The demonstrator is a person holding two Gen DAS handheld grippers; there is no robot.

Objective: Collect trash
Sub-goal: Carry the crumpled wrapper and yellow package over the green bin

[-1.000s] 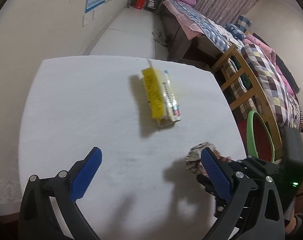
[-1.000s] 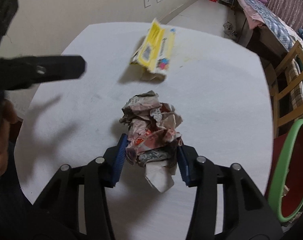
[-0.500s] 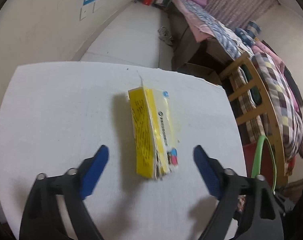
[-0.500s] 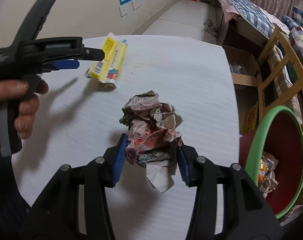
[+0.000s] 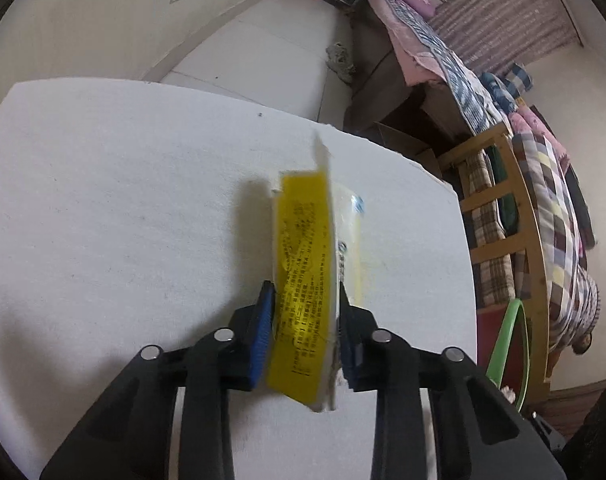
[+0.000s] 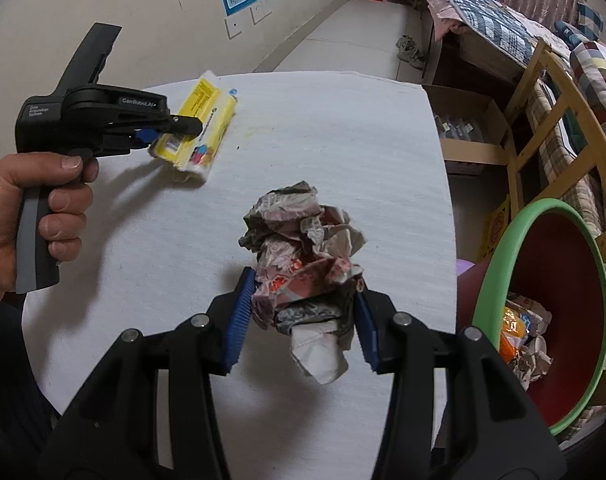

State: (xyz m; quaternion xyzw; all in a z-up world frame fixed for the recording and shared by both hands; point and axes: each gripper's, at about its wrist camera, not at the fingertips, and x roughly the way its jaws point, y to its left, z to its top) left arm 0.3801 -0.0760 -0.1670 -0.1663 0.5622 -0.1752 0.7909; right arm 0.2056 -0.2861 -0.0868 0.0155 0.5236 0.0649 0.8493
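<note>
Left gripper (image 5: pixel 305 332) closing on the yellow packet (image 5: pixel 305 280), pads already pressed against its sides near the table's (image 5: pixel 103 200) far edge, long axis running straight away from the fingers. Right gripper (image 6: pixel 301 320) partly open, clamped around crumpled wrappers (image 6: pixel 303 256) beside the red basin (image 6: pixel 559 280).

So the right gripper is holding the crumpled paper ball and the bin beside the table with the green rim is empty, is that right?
Not quite. The right gripper does hold the crumpled paper ball, but the bin with the green rim is not empty: the right wrist view shows crumpled wrappers already lying in it.
</note>
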